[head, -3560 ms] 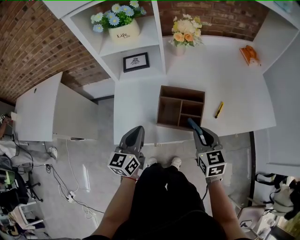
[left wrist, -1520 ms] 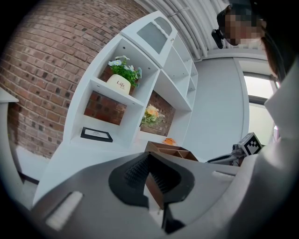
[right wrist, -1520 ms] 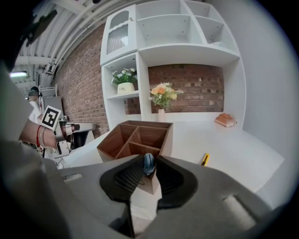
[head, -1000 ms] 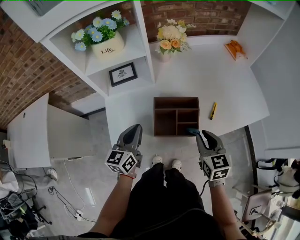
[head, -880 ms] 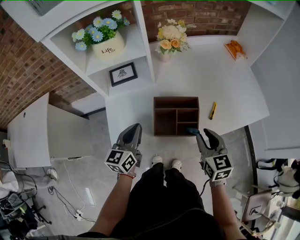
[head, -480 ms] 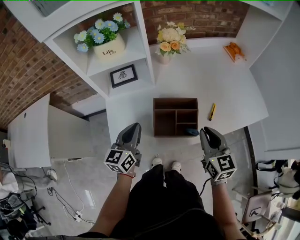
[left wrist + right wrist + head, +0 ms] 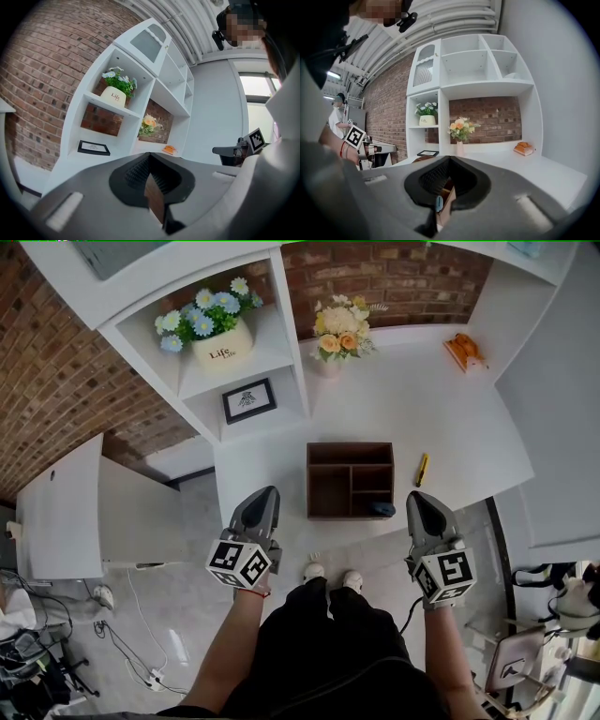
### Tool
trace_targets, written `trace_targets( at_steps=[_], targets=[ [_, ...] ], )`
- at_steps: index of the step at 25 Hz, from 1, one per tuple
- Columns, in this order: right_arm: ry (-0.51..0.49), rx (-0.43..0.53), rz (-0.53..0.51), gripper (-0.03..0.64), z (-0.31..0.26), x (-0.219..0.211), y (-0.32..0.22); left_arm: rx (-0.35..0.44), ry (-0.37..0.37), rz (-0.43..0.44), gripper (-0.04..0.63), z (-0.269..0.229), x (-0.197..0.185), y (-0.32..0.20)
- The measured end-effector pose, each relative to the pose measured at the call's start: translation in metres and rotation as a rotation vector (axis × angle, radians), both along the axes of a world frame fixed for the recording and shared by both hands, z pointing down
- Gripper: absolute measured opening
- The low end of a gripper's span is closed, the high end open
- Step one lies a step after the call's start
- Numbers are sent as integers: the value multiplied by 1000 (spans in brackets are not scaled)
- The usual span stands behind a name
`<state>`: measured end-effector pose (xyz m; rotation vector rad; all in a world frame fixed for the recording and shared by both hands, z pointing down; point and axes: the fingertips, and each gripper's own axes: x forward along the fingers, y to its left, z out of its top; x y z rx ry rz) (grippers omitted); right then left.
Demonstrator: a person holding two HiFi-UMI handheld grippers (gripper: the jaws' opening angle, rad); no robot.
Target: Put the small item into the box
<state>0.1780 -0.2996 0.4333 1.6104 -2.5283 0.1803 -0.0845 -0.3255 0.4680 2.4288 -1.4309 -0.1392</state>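
Since a second ago the right tool (image 7: 418, 499) has let go of the small item (image 7: 382, 509) and drawn back toward the person, and its jaws have just been closing, so that they now meet with nothing between them. That small item, a bluish piece, lies in the near right compartment of the box (image 7: 350, 452), close to the near wall, well clear of both tools. In the right gripper view it shows as a blue sliver through the gap under the closed tips, with the brown wood of the box around it. The box is an open, dark wooden organiser with several compartments, standing near the front edge of the white counter (image 7: 450, 418). The left tool (image 7: 266, 495) is held level off the near left corner of the box, its jaws together and empty, touching nothing. Just to the right of the box a yellow pen (image 7: 422, 469) lies on the counter. Farther back stand a vase of flowers (image 7: 338, 330) and an orange object (image 7: 465, 352), and a flower pot (image 7: 221, 340) and a framed picture (image 7: 248, 400) sit in the white shelf at the left.
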Motion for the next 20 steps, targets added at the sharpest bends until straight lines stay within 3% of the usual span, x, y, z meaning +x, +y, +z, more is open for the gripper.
trace_targets(
  at_steps=[20],
  targets=[
    [16,67,18,2,-28,4,-7,84,15,-21,3,-31,-9,-6]
  ],
)
